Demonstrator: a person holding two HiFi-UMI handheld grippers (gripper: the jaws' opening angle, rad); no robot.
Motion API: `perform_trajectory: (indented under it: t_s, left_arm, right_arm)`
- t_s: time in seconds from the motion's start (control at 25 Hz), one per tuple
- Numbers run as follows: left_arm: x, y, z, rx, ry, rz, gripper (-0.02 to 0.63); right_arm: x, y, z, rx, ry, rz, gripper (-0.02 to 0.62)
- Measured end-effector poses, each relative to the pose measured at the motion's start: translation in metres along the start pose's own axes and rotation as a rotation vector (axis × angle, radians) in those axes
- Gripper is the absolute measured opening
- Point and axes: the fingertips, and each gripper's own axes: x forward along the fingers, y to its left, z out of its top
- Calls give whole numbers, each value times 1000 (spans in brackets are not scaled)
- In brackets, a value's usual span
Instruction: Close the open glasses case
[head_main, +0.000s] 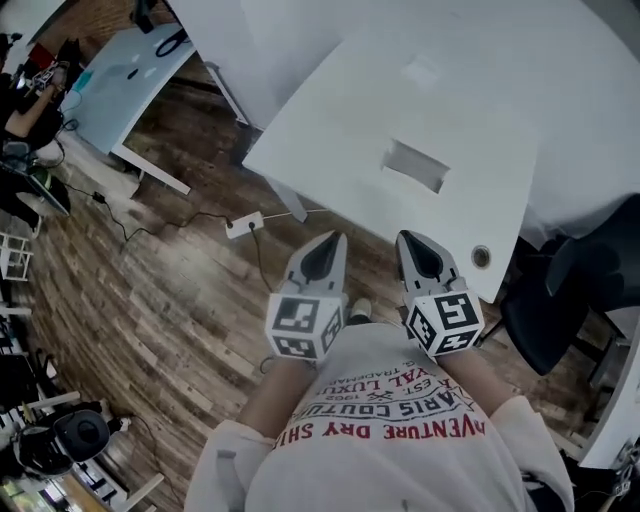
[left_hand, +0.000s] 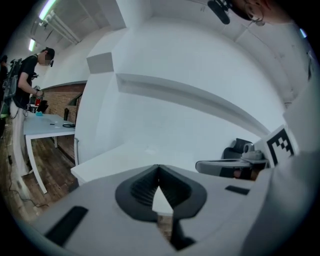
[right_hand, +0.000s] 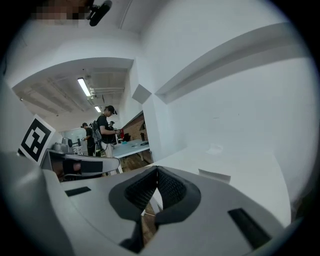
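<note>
A white table (head_main: 330, 130) stands in front of me. On it lies a pale flat case (head_main: 415, 165) with a grey inside, which looks like the open glasses case; the right gripper view shows it as a low white shape (right_hand: 214, 175). A small white item (head_main: 421, 70) lies farther back. My left gripper (head_main: 325, 242) and right gripper (head_main: 413, 242) are held side by side close to my chest, short of the table's near edge. Both are shut with nothing between the jaws, as seen in the left gripper view (left_hand: 159, 167) and right gripper view (right_hand: 157, 169).
A black chair (head_main: 565, 300) stands at the right by the table corner. A round cable hole (head_main: 481, 257) sits near the table's front edge. A power strip (head_main: 244, 224) and cable lie on the wood floor. Another table (head_main: 125, 80) is far left, with people (right_hand: 104, 130) beyond.
</note>
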Motion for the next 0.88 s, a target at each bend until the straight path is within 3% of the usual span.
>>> perform_trajectory:
  t_s: [0.4,0.88]
  left_arm:
    - [95,-13,4,20,92,-105,5]
    - [191,-6,-10,93,269,-320,5]
  right_arm:
    - [29,-85,-1,78,33,-129,12]
    - [57,-154,-12,210,72,-387,12]
